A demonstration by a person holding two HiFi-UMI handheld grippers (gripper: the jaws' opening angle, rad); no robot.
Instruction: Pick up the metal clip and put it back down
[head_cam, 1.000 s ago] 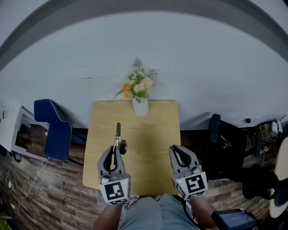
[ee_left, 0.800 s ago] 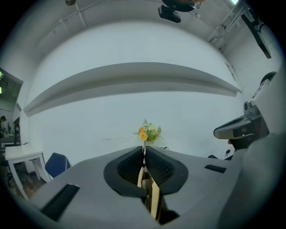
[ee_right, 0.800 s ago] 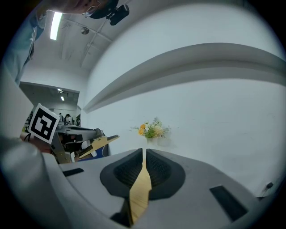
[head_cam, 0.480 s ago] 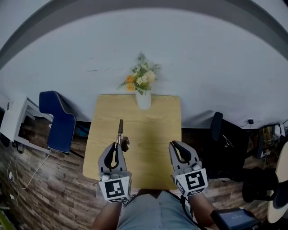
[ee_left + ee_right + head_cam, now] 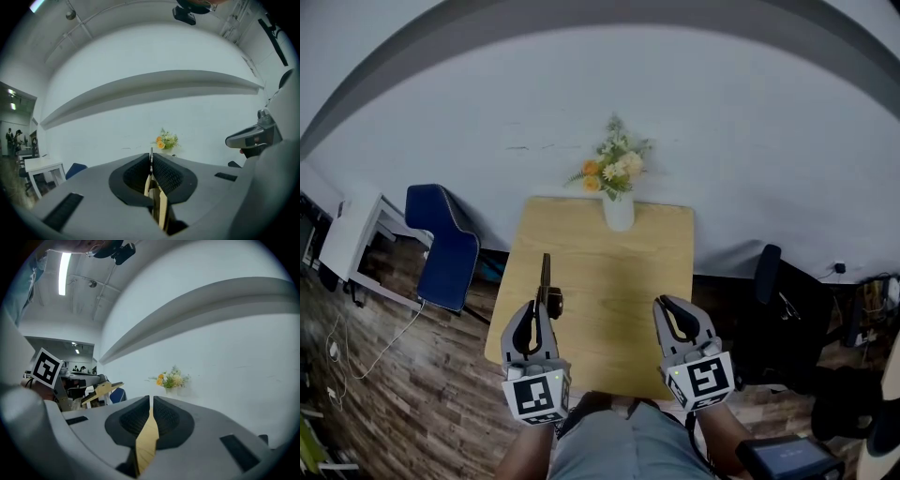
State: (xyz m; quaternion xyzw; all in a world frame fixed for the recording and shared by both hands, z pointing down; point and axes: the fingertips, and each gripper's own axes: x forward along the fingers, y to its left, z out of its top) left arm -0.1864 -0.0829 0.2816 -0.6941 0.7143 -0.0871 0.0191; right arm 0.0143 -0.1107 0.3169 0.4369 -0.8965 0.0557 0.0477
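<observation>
Between the jaws of the left gripper: one metal clip, clamped tight, shaft sticking out ahead of the tips, above the table. One right gripper alongside to the right, jaws together, nothing in them. Versus a second ago: same grip, clip now nearer the table's left edge. One flower vase far ahead-right, one blue chair off left.

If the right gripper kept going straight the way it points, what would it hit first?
Probably the vase of flowers by the wall; only bare table lies nearer. Depth is unclear.
</observation>
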